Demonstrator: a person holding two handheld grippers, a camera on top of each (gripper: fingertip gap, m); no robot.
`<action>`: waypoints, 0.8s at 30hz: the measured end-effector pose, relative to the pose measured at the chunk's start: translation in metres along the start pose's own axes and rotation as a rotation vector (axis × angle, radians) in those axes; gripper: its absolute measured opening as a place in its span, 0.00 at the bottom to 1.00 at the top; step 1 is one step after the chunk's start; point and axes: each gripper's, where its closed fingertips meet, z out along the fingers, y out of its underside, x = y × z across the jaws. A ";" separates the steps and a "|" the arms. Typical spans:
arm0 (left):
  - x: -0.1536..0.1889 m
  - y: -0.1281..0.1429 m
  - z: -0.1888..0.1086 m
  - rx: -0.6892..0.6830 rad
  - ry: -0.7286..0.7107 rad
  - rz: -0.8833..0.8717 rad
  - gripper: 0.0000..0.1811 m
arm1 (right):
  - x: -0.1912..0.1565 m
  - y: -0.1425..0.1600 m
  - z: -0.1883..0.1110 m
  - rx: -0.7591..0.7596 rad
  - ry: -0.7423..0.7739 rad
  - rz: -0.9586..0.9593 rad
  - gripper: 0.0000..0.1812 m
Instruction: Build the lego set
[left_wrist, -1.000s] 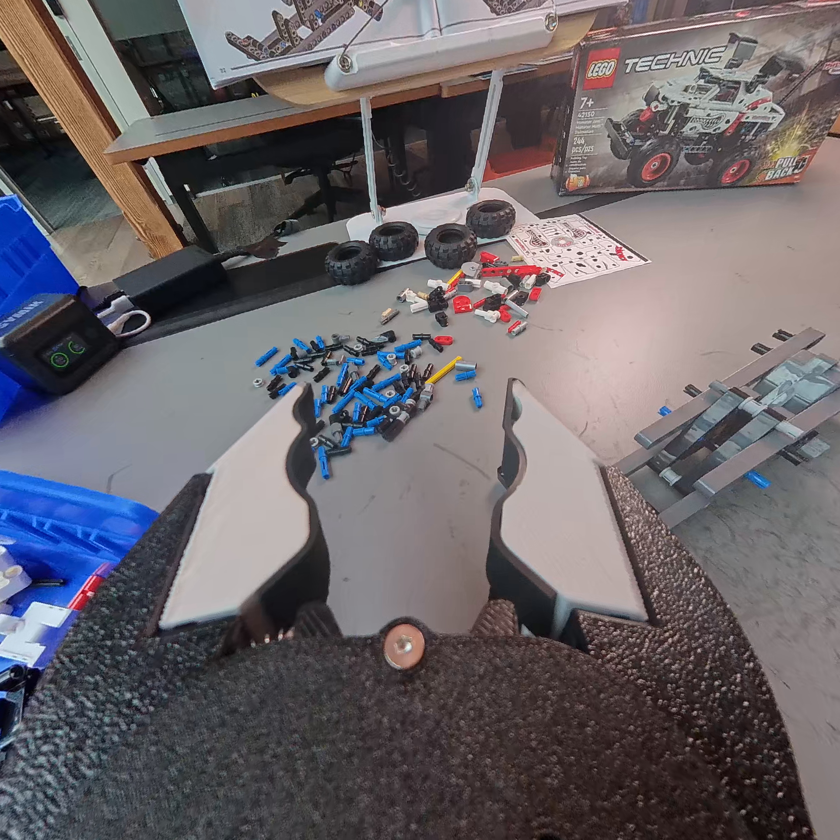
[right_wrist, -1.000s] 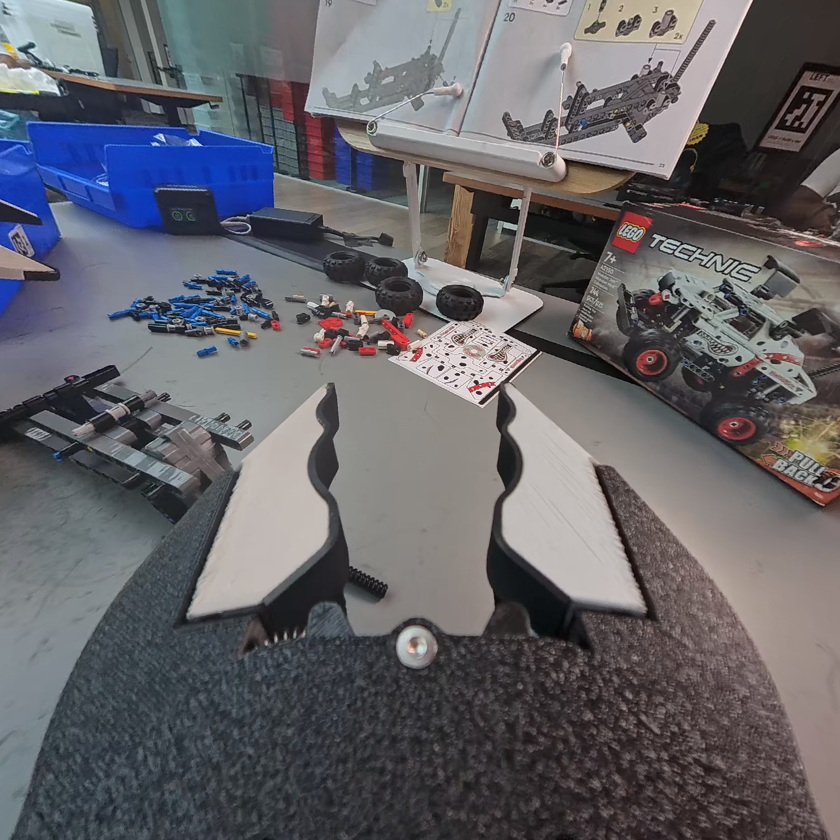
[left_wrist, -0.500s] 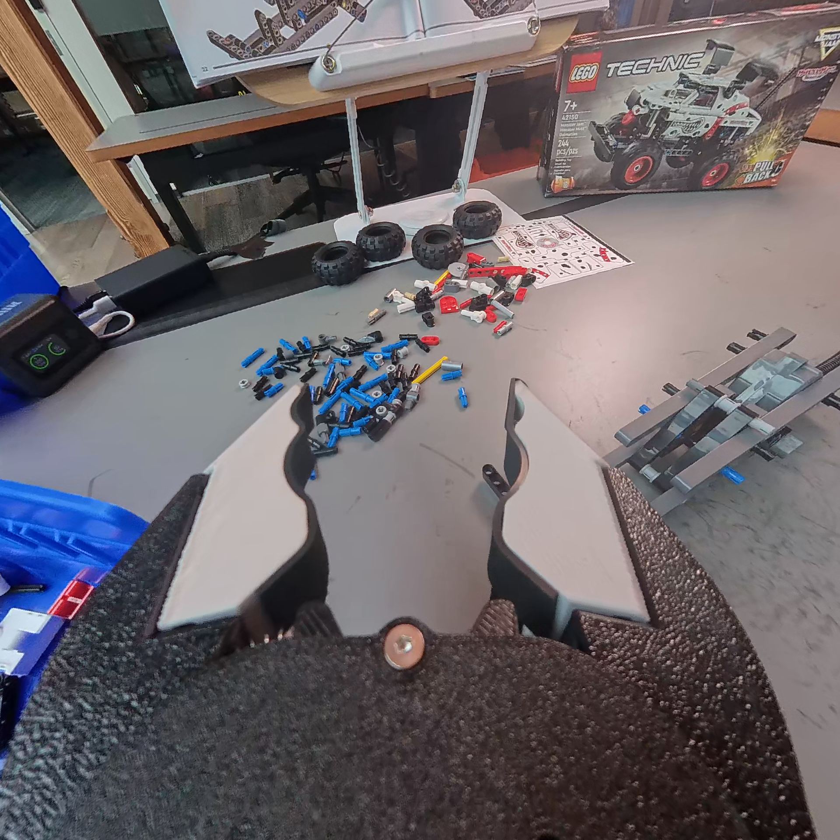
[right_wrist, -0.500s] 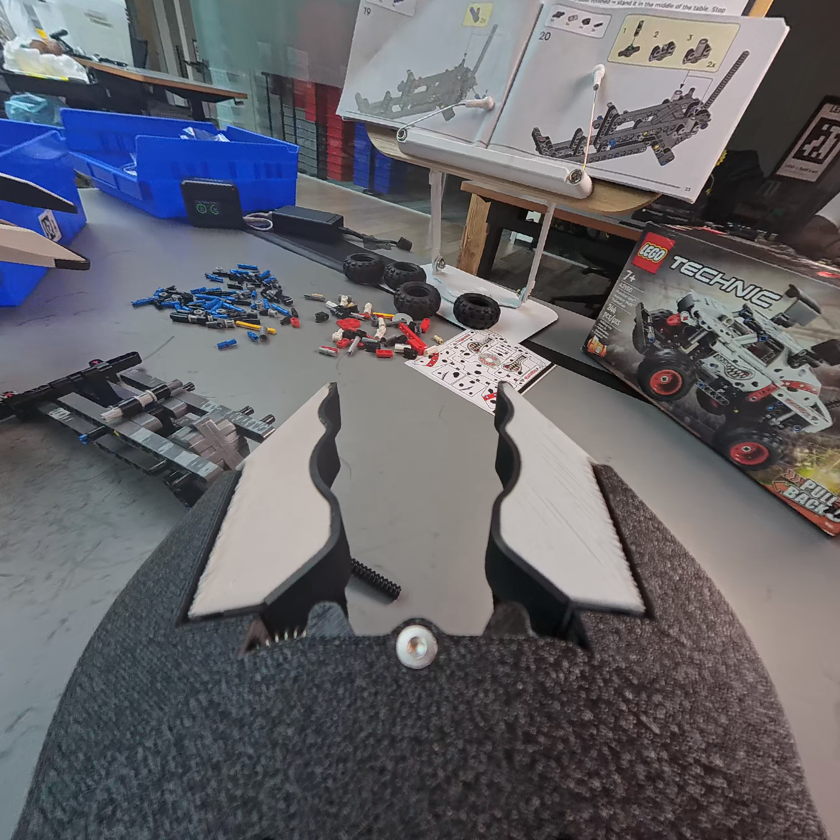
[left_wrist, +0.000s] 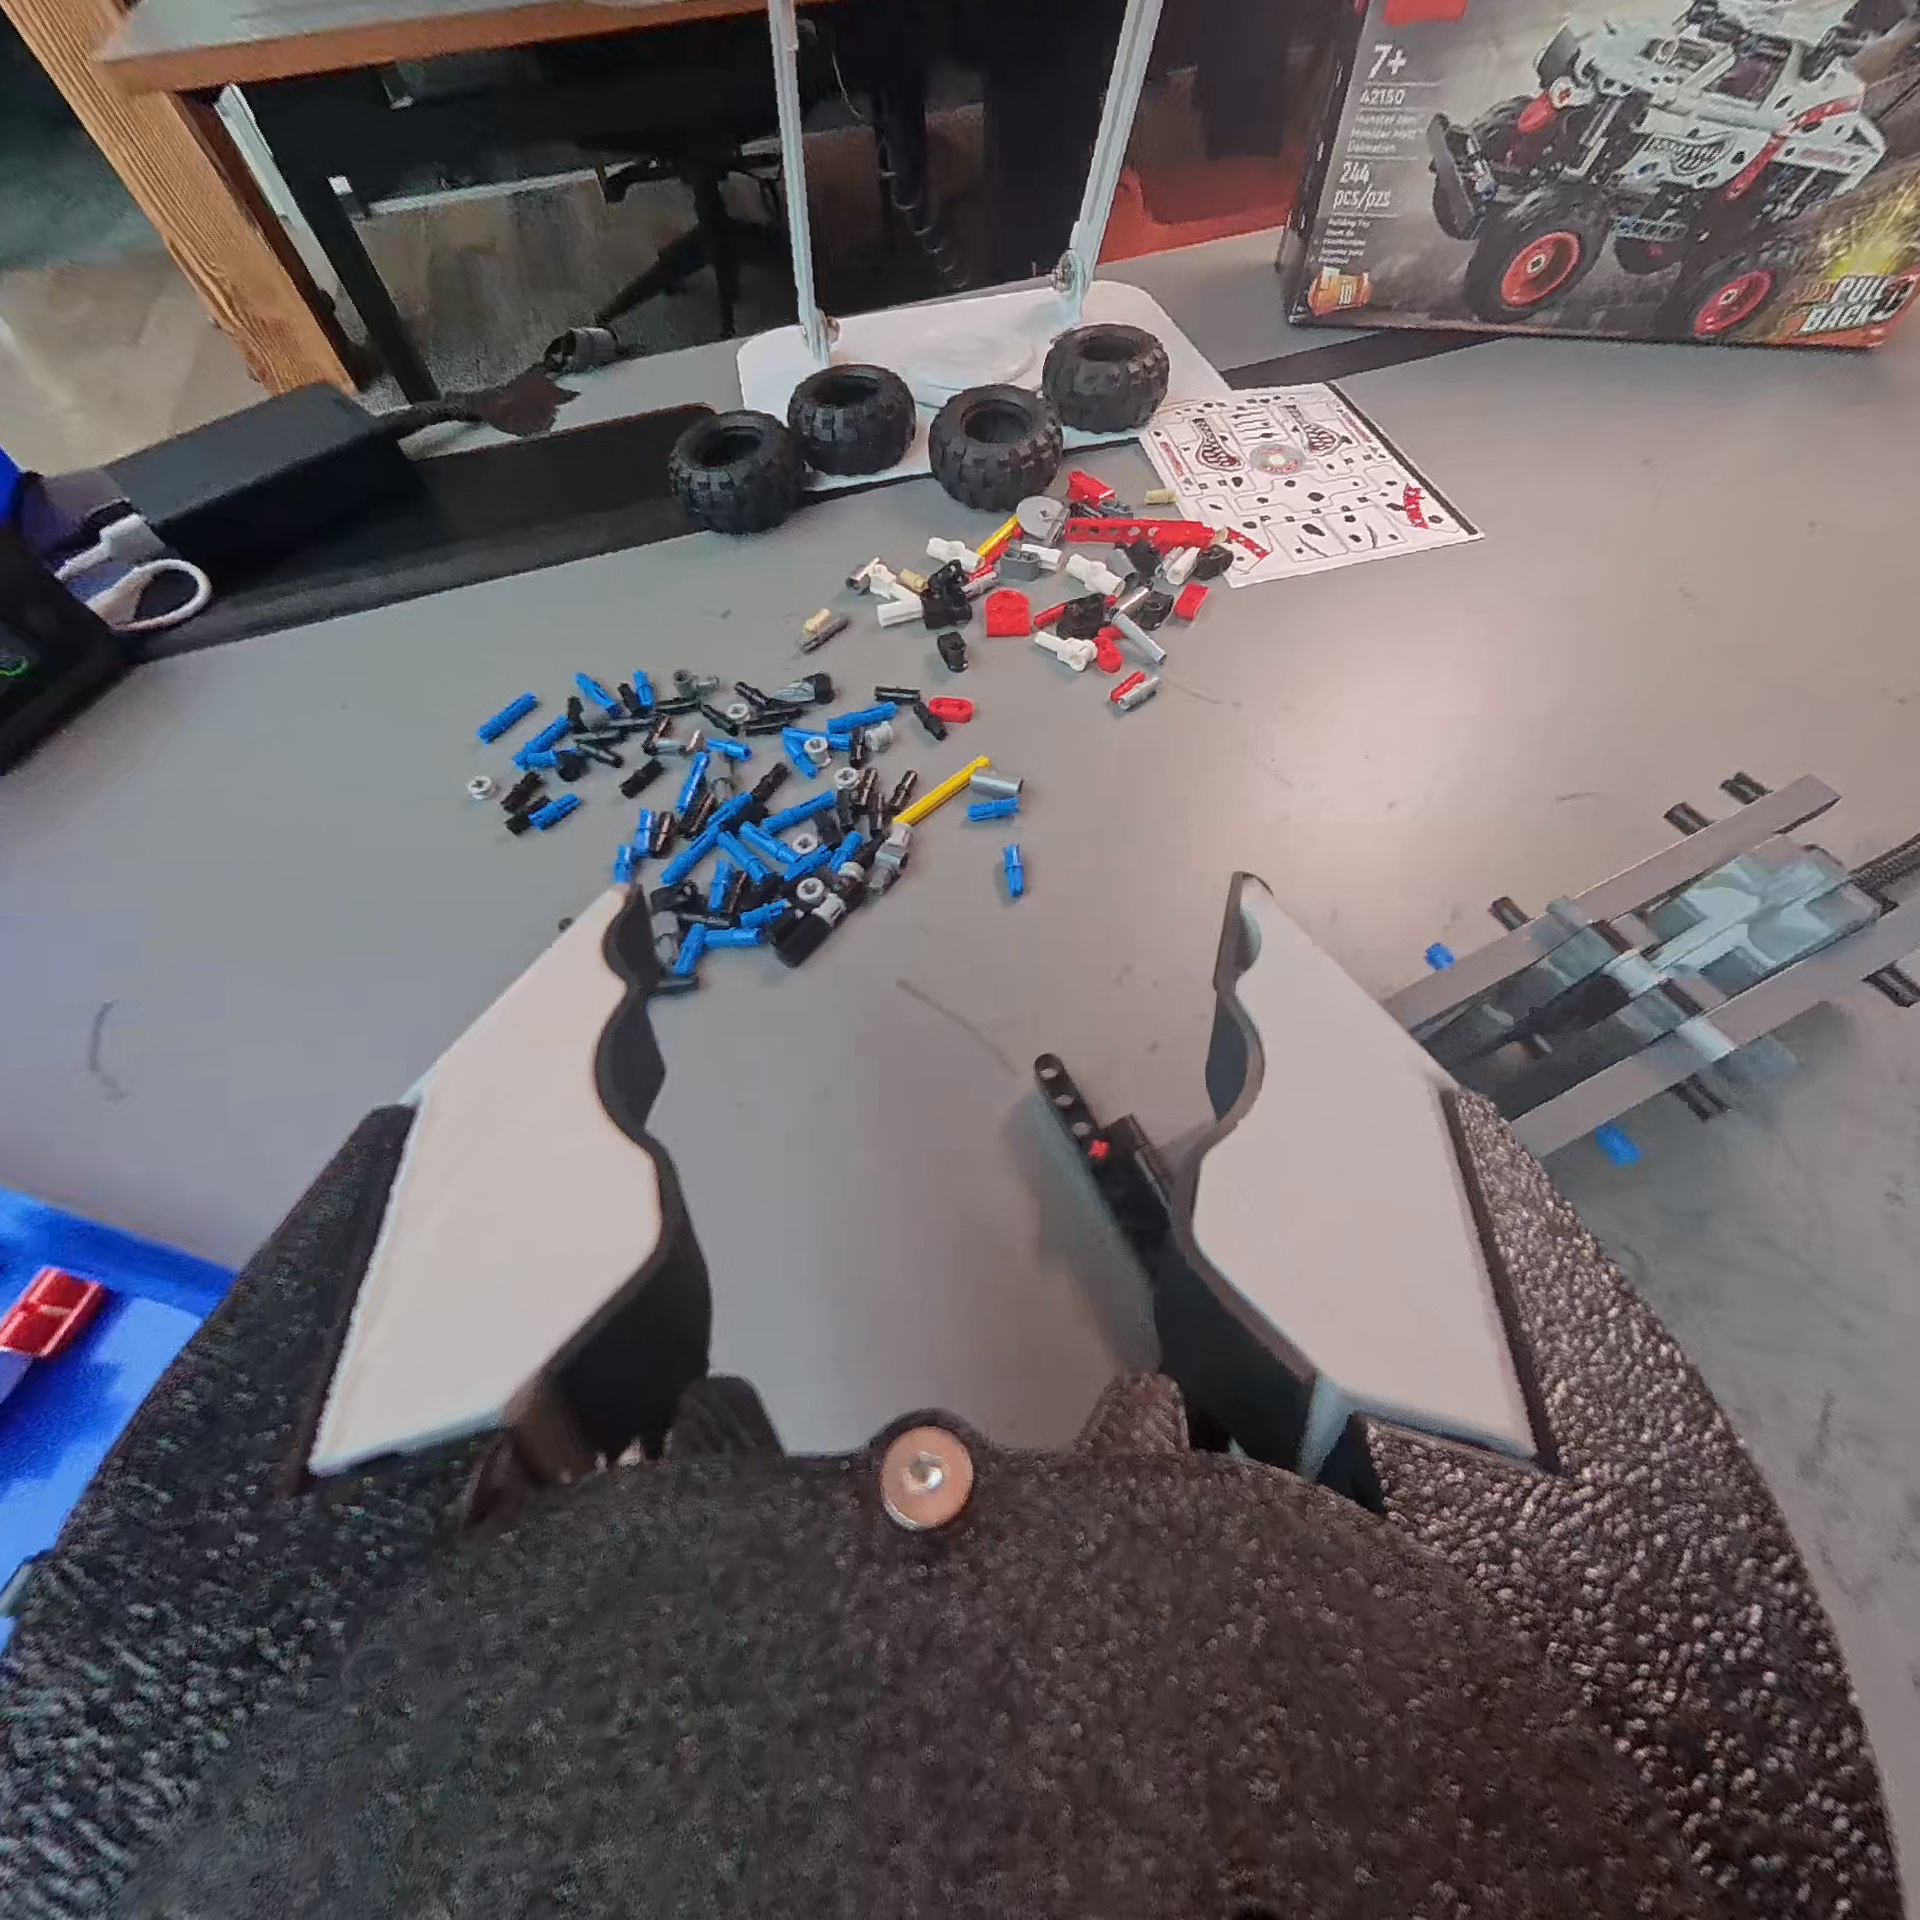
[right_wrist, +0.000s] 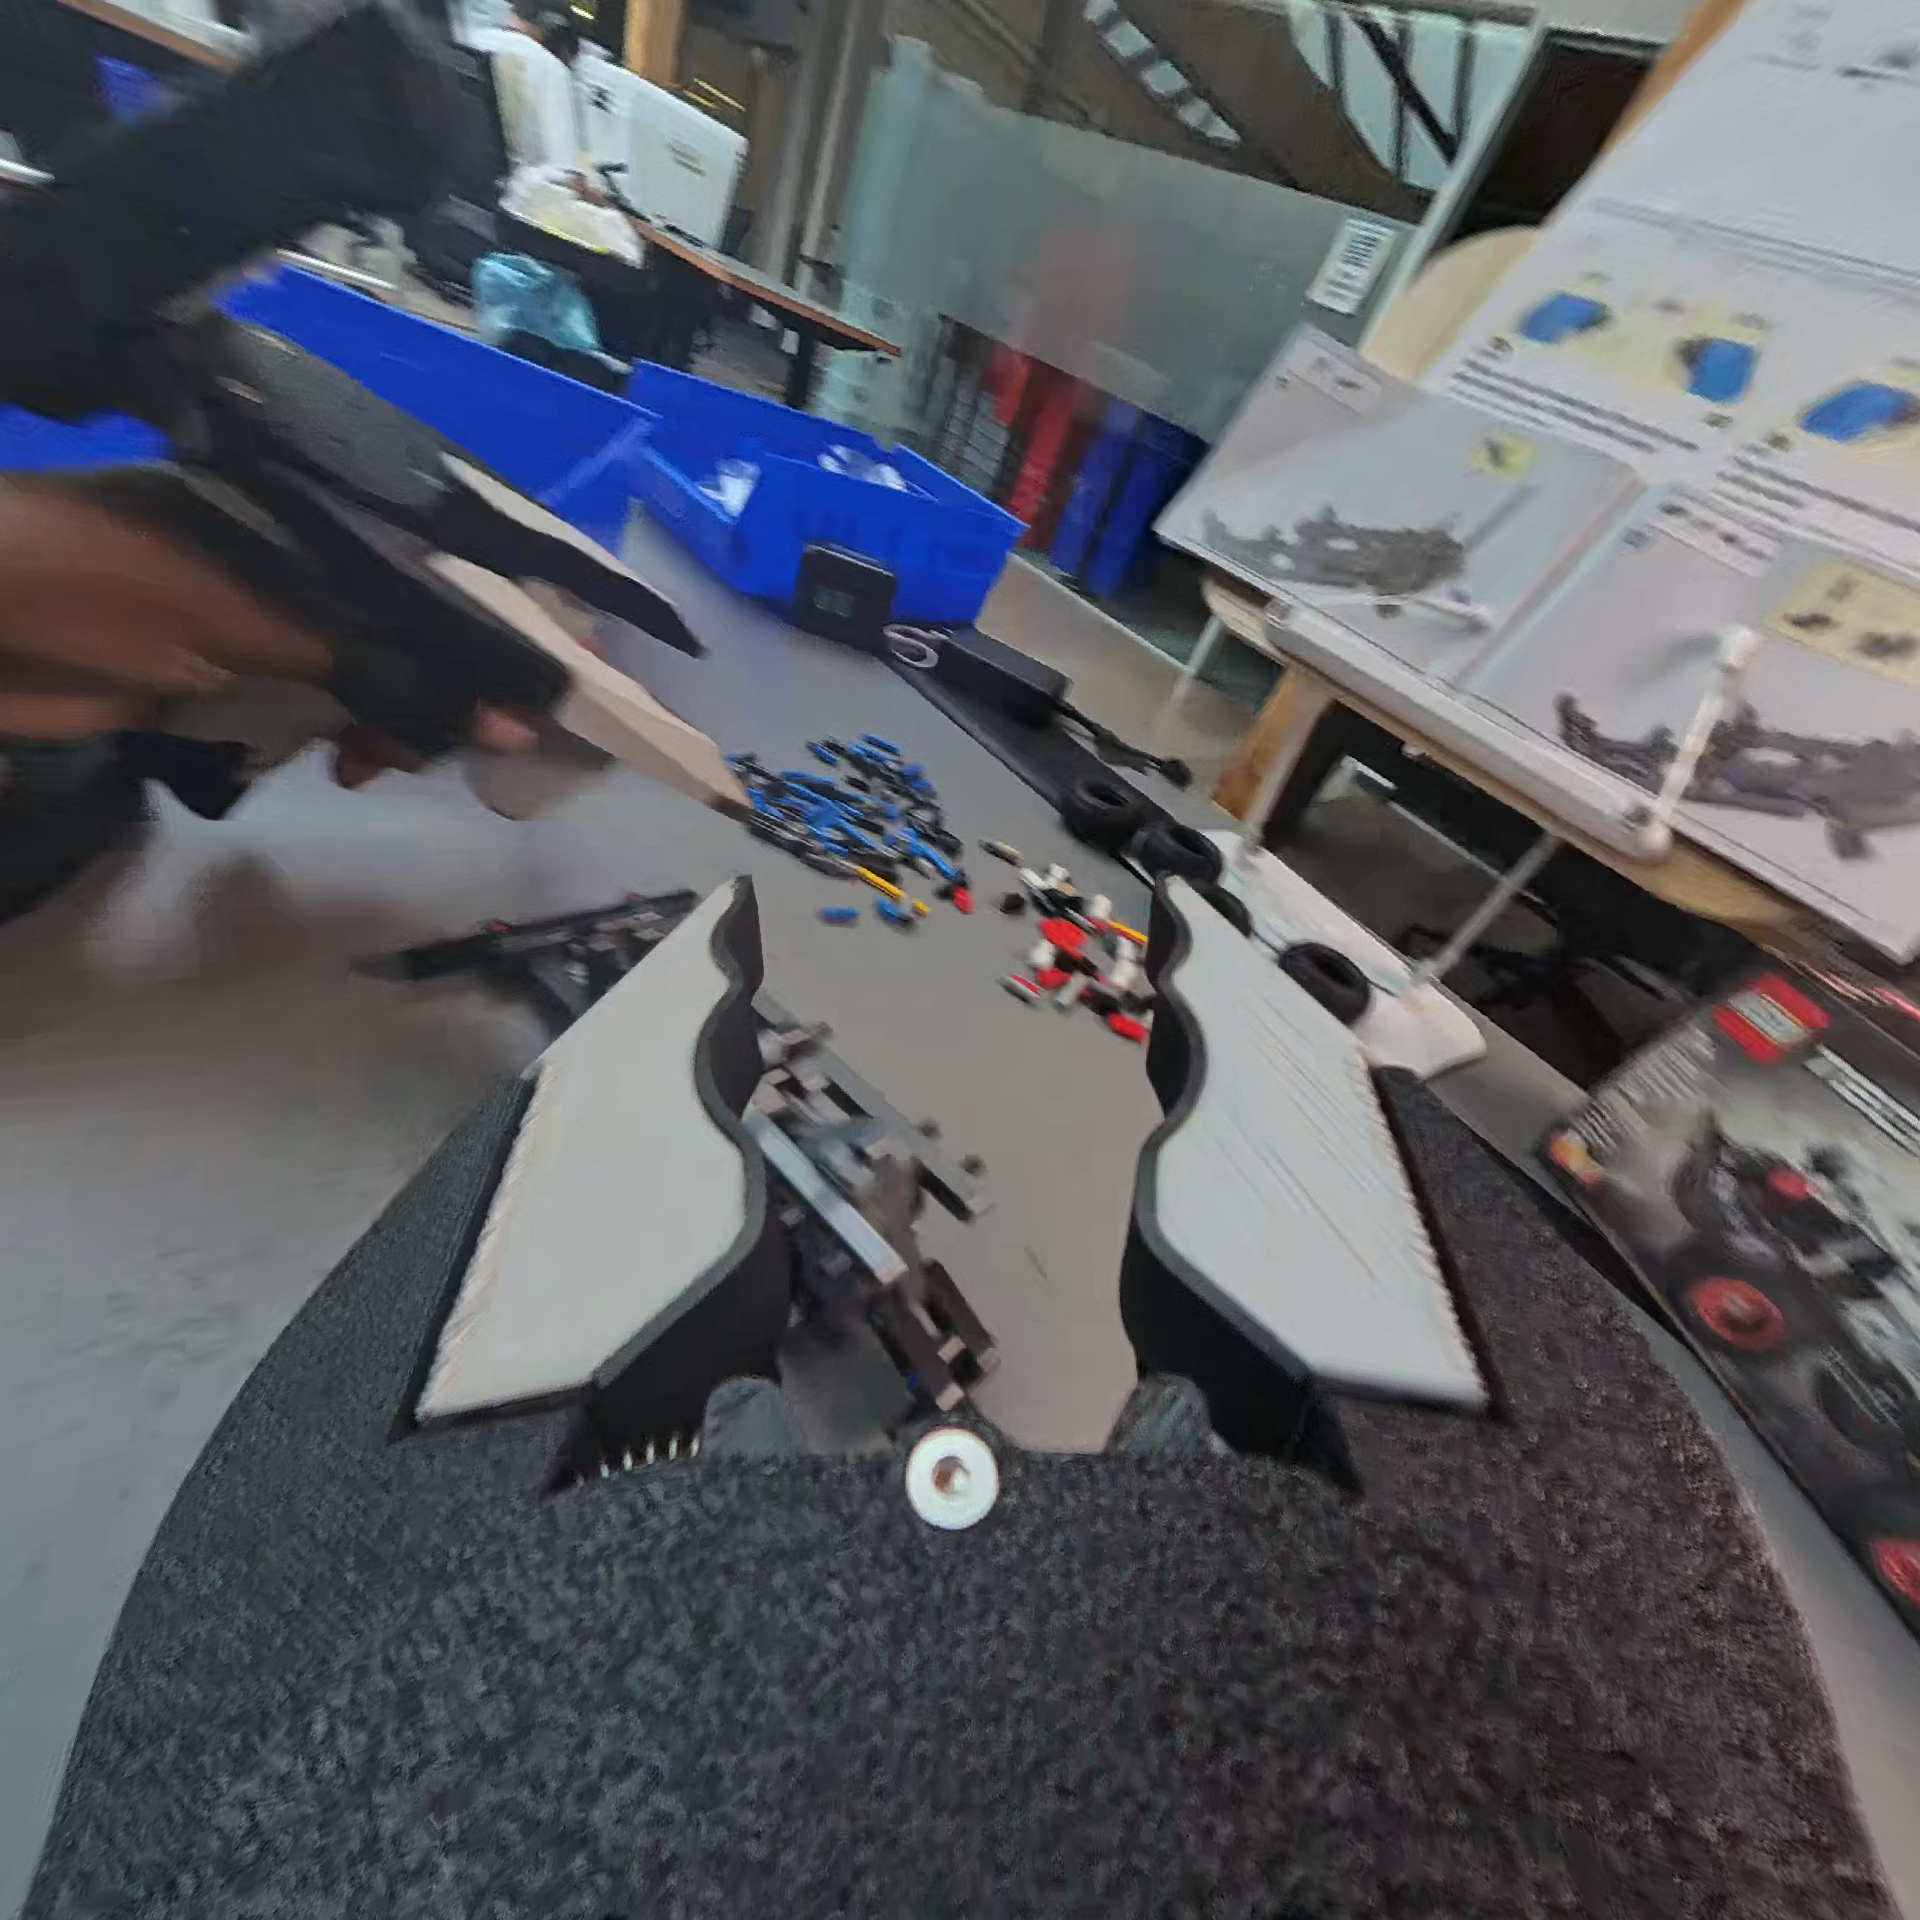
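Left gripper (left_wrist: 925, 1049) jaws wide, empty; a small black piece (left_wrist: 1091, 1132) lies just inside its right jaw. Right gripper (right_wrist: 951, 1039) jaws wide over the grey frame (right_wrist: 862, 1184), whose long axis runs near-to-far, hard against the left jaw.

Left tool (left_wrist: 925, 935) spread wide; right tool (right_wrist: 951, 935) spread wide, empty

Grey table (left_wrist: 1455, 727), wooden post (left_wrist: 177, 197) behind, dark desks (right_wrist: 769, 281), frosted glass partition (right_wrist: 1091, 229), blue bins (right_wrist: 790, 488) at table's far edge
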 end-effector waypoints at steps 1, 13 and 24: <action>0.006 -0.004 0.003 -0.009 -0.004 0.010 0.62 | -0.024 -0.019 0.007 0.027 -0.077 0.001 0.41; 0.045 -0.019 0.029 -0.065 -0.094 -0.029 0.58 | -0.119 -0.050 0.069 -0.036 -0.442 -0.362 0.20; 0.012 -0.067 0.011 -0.006 -0.296 -0.094 0.75 | -0.091 -0.094 0.068 0.125 -0.176 -0.658 0.14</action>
